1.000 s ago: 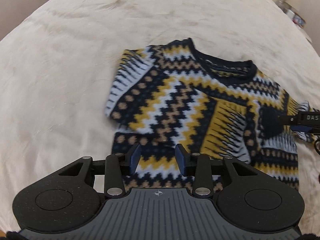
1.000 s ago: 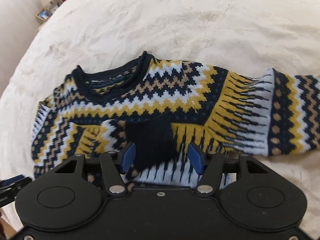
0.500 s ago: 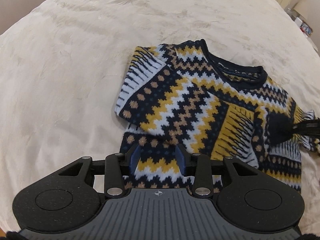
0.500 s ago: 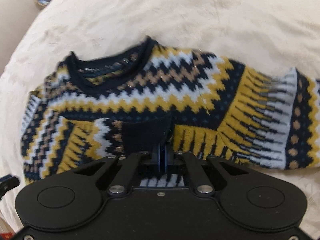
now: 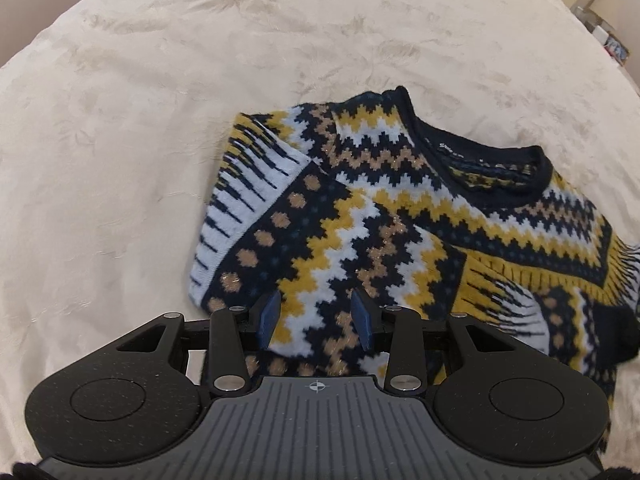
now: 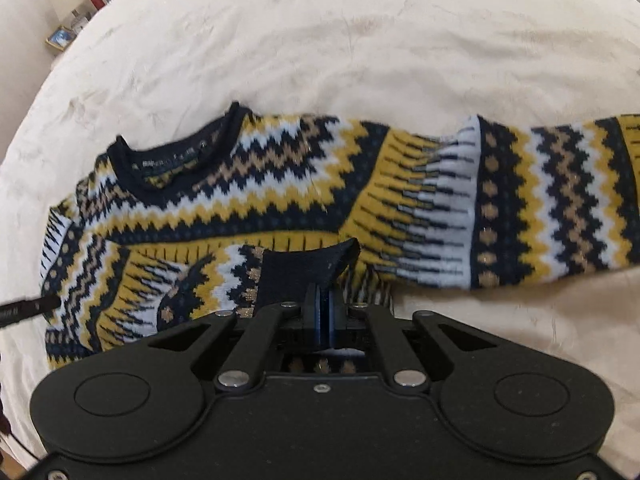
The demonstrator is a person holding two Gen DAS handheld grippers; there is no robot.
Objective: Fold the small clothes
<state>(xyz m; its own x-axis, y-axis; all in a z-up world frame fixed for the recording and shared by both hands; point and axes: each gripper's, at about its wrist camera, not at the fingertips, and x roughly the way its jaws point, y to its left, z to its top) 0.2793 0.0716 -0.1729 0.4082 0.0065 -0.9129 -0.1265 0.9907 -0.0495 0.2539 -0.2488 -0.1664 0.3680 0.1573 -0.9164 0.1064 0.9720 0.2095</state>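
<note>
left wrist view: showed small knitted sweater in navy, mustard, white and tan zigzag bands [image 5: 400,216], lying flat on cream plush bedspread [image 5: 120,160], dark rolled neckline [image 5: 480,160] towards the far right. had one sleeve folded across the chest, its white-and-navy striped edge [image 5: 240,200] at the left. held left gripper [image 5: 316,316] low over the near part of that folded sleeve, blue pads [image 5: 270,316] standing apart, knit visible between them but pressed by neither; jaws open, gripping nothing. caught some small clutter [image 5: 608,40] off the bedspread at the upper right corner, too blurred to name.

right wrist view: showed the same sweater from the other side, neckline at the left, other sleeve [image 6: 540,200] stretched out to the right over the bedspread. had navy ribbed cuff [image 6: 304,272] of the folded sleeve lying on the chest, just ahead of right gripper [image 6: 322,308]. had blue pads [image 6: 320,312] drawn tight together, pinching the near edge of that cuff, its far corner lifted a little. caught tip of the left gripper at the left edge, over the sweater's side. showed small framed picture [image 6: 60,36] and other items beyond the bedspread, upper left.
</note>
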